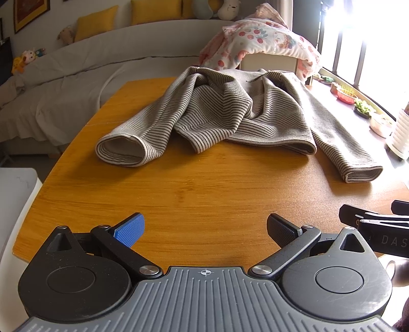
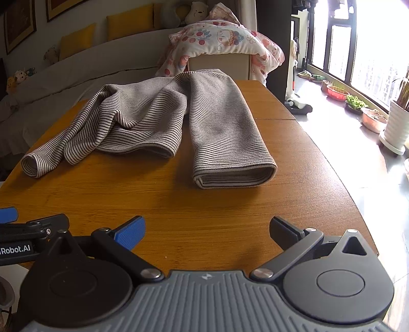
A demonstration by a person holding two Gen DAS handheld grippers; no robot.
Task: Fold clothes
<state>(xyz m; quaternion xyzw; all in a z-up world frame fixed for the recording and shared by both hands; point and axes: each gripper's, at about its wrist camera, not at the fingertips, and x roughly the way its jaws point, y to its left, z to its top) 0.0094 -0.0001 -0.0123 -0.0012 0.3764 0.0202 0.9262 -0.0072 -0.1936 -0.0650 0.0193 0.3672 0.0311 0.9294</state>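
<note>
Since the rumpled grey-and-black striped knit top [image 1: 230, 112] is soft and light, we'd pinch its hem — left claw [image 1: 204, 231] and right claw [image 2: 207, 233] both wide, empty.

Home living room indicated. Grey sofa [image 1: 102, 51] with yellow cushions [image 1: 95, 23] and plush toys [image 1: 24, 58] seen behind wooden table [image 1: 179, 194]. Framed pictures [image 2: 19, 24] hung on wall. Potted plants [image 2: 395, 125] lined along big window [image 2: 363, 43]. Floral quilt [image 2: 225, 38] draped nearby.

Bare table [image 1: 204, 189] lies open before the crumpled striped garment [image 1: 217, 112].
</note>
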